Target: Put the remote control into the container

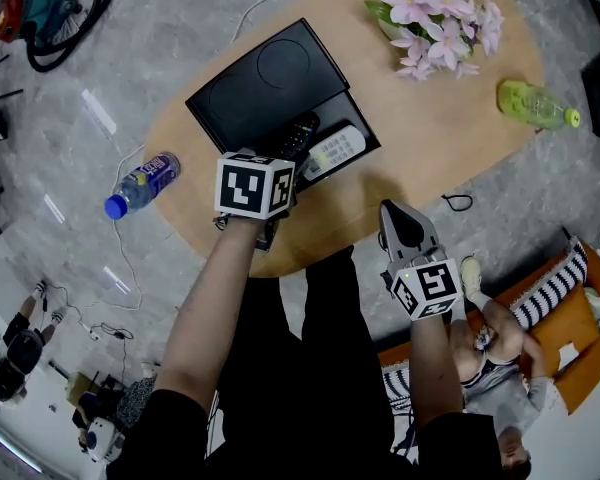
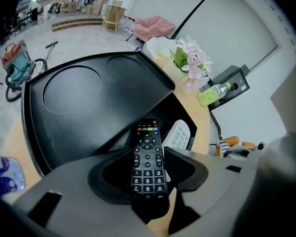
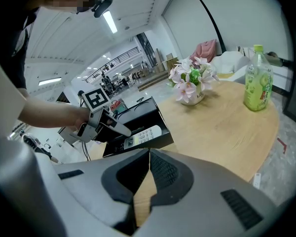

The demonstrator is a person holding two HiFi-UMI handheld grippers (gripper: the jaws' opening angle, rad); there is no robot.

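Clamping black remote [image 2: 147,168], left gripper [image 2: 146,154], white remote [image 2: 178,134] seemingly half-hidden in container [image 2: 96,107], right gripper [image 3: 149,154] closed

"OK" + digit keys on black remote [image 2: 148,169]; blue btl [image 1: 145,181] label illegible.

Left arm [image 1: 205,308] stretched forward; left gripper [image 2: 146,153] pitched steeply down, jaws clamped on sides of remote [image 2: 147,132]. Right arm [image 1: 432,368] bent near body; right gripper [image 3: 149,152] angled down, jaws pressed together, empty.
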